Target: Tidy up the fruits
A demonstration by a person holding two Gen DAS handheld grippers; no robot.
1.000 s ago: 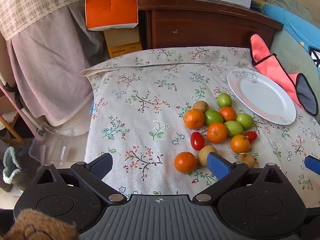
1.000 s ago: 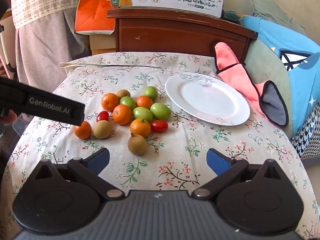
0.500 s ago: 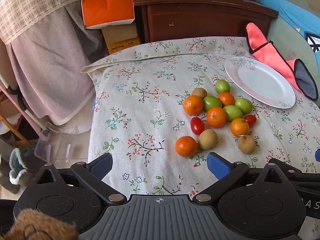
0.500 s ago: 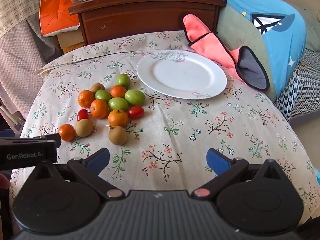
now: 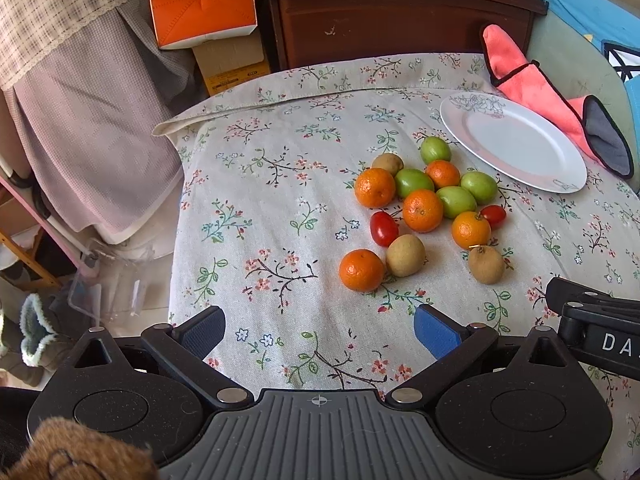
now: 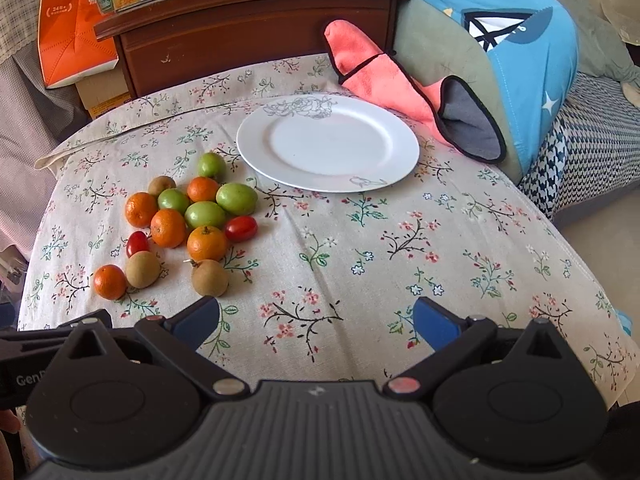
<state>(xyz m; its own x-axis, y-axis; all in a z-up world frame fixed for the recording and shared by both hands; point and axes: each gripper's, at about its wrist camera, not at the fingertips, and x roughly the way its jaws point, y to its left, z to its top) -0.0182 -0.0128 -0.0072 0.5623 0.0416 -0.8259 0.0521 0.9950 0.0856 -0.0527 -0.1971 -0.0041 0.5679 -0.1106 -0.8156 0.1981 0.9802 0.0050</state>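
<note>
Both grippers, left gripper (image 5: 318,330) and right gripper (image 6: 314,320), wide open, empty; five oranges (image 6: 167,227), four green, three brown, two red.

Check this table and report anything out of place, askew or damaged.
Nothing is spilled or visibly damaged. The round white plate is empty while all the small fruits lie loose on the floral tablecloth beside it. The cloth's far left corner is folded back, and a pink mitt rests against the plate's far edge.
</note>
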